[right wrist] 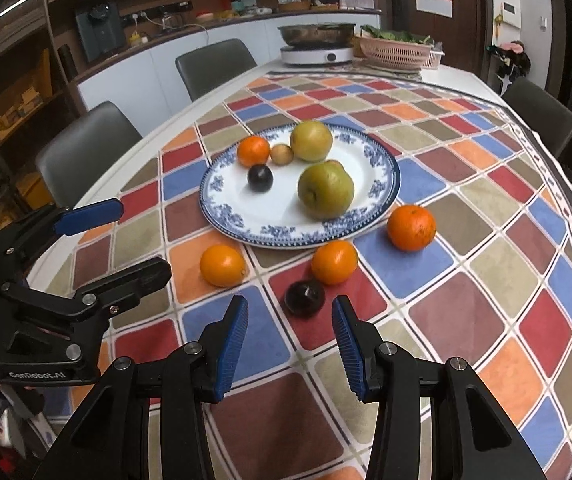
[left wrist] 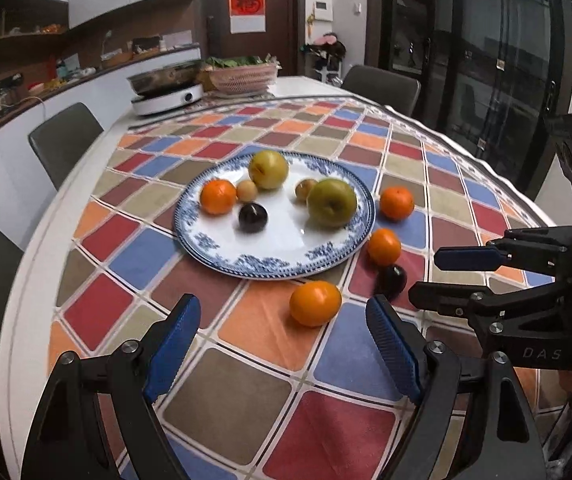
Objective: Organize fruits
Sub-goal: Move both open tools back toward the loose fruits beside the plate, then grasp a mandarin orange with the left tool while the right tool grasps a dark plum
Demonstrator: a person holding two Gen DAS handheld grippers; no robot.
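A blue-and-white plate (left wrist: pixel 206 240) (right wrist: pixel 222 212) holds two green apples (left wrist: pixel 331 202) (right wrist: pixel 325 195), an orange (left wrist: pixel 218 197), a dark plum (left wrist: pixel 252 218) and small brown fruits (left wrist: pixel 247 190). On the checked cloth in front of it lie three oranges (right wrist: pixel 411 227) (right wrist: pixel 334 262) (right wrist: pixel 223 265) and a second dark plum (right wrist: pixel 304 298). My left gripper (left wrist: pixel 283 302) (right wrist: pixel 144 236) is wide open and empty, with the nearest orange (left wrist: pixel 315 303) just ahead of its tips. My right gripper (right wrist: pixel 289 304) (left wrist: pixel 424 276) is open over the loose plum (left wrist: pixel 392 280); its pads do not touch the plum.
At the far end of the table stand an induction cooker with a metal pan (right wrist: pixel 317 46) and a pink basket of greens (right wrist: pixel 396 53). Grey chairs (left wrist: pixel 64 142) (right wrist: pixel 86 148) line the left edge, and another chair (right wrist: pixel 542 114) is at the right.
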